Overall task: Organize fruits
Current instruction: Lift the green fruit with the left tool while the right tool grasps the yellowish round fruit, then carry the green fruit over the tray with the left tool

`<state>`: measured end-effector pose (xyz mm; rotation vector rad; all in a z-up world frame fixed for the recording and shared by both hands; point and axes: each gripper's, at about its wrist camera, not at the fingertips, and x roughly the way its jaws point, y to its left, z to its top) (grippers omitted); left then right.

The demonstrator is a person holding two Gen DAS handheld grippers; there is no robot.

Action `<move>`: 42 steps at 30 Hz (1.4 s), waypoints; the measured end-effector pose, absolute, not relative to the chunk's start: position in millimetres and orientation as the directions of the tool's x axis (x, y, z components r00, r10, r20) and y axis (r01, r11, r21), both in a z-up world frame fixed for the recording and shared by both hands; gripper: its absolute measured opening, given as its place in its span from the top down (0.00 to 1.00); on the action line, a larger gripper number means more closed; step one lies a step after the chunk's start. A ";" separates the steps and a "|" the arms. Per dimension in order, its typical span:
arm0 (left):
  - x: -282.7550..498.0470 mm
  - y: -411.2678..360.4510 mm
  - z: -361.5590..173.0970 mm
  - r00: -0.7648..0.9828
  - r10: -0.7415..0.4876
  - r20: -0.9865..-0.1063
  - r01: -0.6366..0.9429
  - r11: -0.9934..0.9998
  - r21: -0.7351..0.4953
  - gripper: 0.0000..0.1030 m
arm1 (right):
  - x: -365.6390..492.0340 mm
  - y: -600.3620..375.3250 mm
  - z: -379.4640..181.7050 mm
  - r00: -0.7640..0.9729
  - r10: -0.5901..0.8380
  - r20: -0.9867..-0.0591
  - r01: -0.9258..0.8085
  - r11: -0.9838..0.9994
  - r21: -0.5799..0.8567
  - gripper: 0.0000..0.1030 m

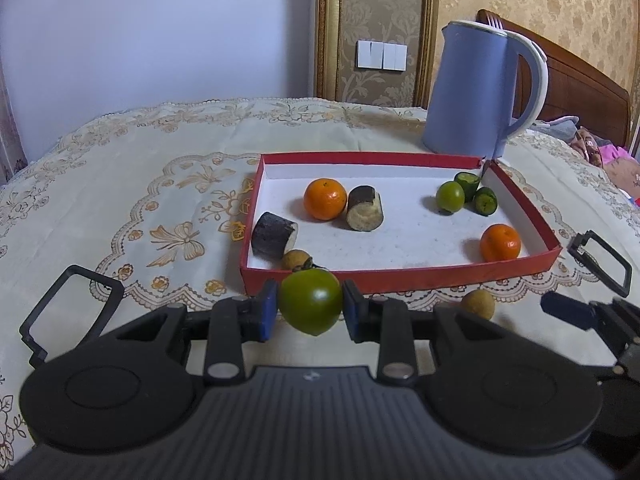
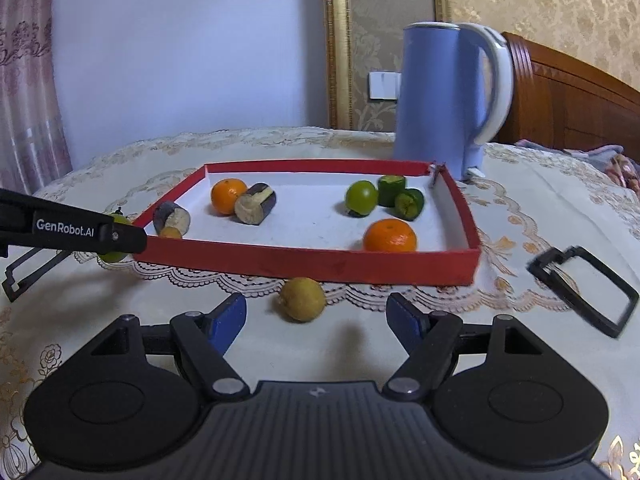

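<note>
My left gripper (image 1: 310, 306) is shut on a green round fruit (image 1: 311, 306), held just in front of the red tray's near wall (image 1: 420, 278). The tray holds two oranges (image 1: 325, 199) (image 1: 500, 243), two dark sugarcane pieces (image 1: 365, 209) (image 1: 274, 235), a green fruit (image 1: 449, 197), two cut green pieces (image 1: 476, 194) and a small longan (image 1: 295, 260). My right gripper (image 2: 316, 320) is open, its blue pads either side of a tan longan (image 2: 302, 299) lying on the cloth before the tray (image 2: 304, 266). The left gripper's arm (image 2: 72, 232) shows at the left of the right wrist view.
A blue electric kettle (image 1: 472, 88) stands behind the tray's far right corner. The table wears a cream embroidered cloth (image 1: 140, 184). A wooden bed headboard (image 2: 580, 104) lies beyond at right.
</note>
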<state>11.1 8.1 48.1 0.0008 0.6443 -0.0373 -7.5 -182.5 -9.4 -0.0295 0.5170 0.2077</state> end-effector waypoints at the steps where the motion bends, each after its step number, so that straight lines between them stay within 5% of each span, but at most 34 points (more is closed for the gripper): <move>1: 11.4 8.8 47.9 0.798 -0.033 -0.601 0.033 0.999 -0.011 0.70 | -4.5 -180.2 -9.4 0.850 0.187 -0.493 -0.207 0.978 0.013 0.25; 9: 10.5 13.9 48.4 0.798 -0.021 -0.602 0.022 1.000 -0.006 0.70 | 20.1 -170.2 -17.5 0.804 0.249 -0.541 -0.268 0.962 0.046 0.53; 18: 11.5 8.7 46.3 0.789 -0.037 -0.613 0.040 0.999 -0.008 0.70 | 30.9 -175.6 -23.1 0.796 0.221 -0.564 -0.239 0.970 0.043 0.72; 42: 17.4 -3.2 54.2 0.806 -0.005 -0.592 0.041 0.998 0.048 0.70 | -16.3 -211.0 -8.2 0.840 0.210 -0.499 -0.194 0.977 0.085 0.72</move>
